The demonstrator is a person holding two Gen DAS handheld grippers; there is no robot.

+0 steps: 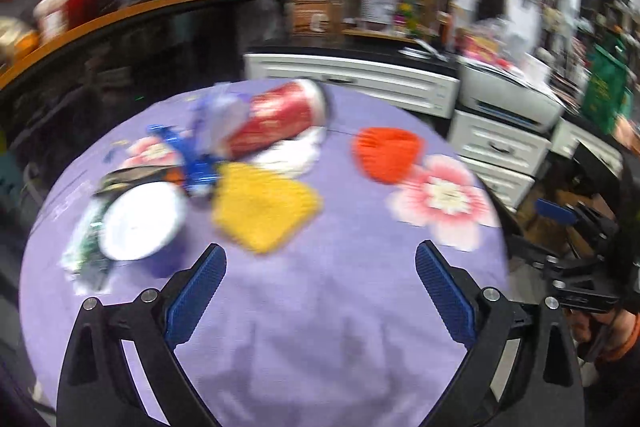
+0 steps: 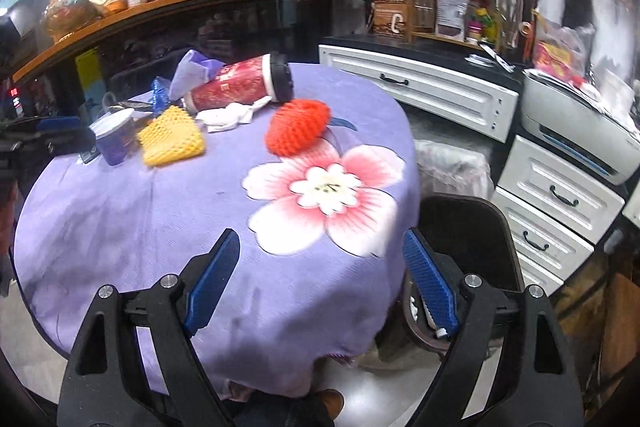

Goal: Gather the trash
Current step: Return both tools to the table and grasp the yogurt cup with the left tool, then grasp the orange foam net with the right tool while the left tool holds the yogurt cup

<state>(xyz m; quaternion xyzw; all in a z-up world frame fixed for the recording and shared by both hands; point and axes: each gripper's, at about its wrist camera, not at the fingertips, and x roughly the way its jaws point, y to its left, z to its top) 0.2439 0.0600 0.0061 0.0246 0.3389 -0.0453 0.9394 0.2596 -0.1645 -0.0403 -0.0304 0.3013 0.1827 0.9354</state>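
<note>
Both tongs stand spread wide above the near part of the counter [image 2: 120, 211], which is covered with a purple cloth, and nothing is between their blue pads. The left tongs [image 1: 320, 291] have a figure that rose over the last second but is steady now; the right tongs [image 2: 320, 279] are steady too.

All the trash lies beyond the tongs, on the far half of the counter, and no piece is touched. Counted in the right wrist view, there are two foam fruit nets: one yellow net [image 2: 172, 137] ahead and to the left of the right tongs, and one orange net [image 2: 298, 127] straight ahead. There is one red cup [image 2: 240, 83] lying on its side behind them, with its dark lid toward the right. One crumpled white tissue [image 2: 228, 117] lies just in front of the cup, between the two nets. One purple paper cup [image 2: 114, 139] stands upright at the far left, beside the yellow net. One blue wrapper [image 2: 160, 95] is behind the yellow net.

The cloth carries two printed flowers; the big one [image 2: 324, 191] is just ahead of the right tongs.

In the left wrist view, which is blurred, one greenish wrapper [image 1: 86, 247] lies left of the purple paper cup.
</note>
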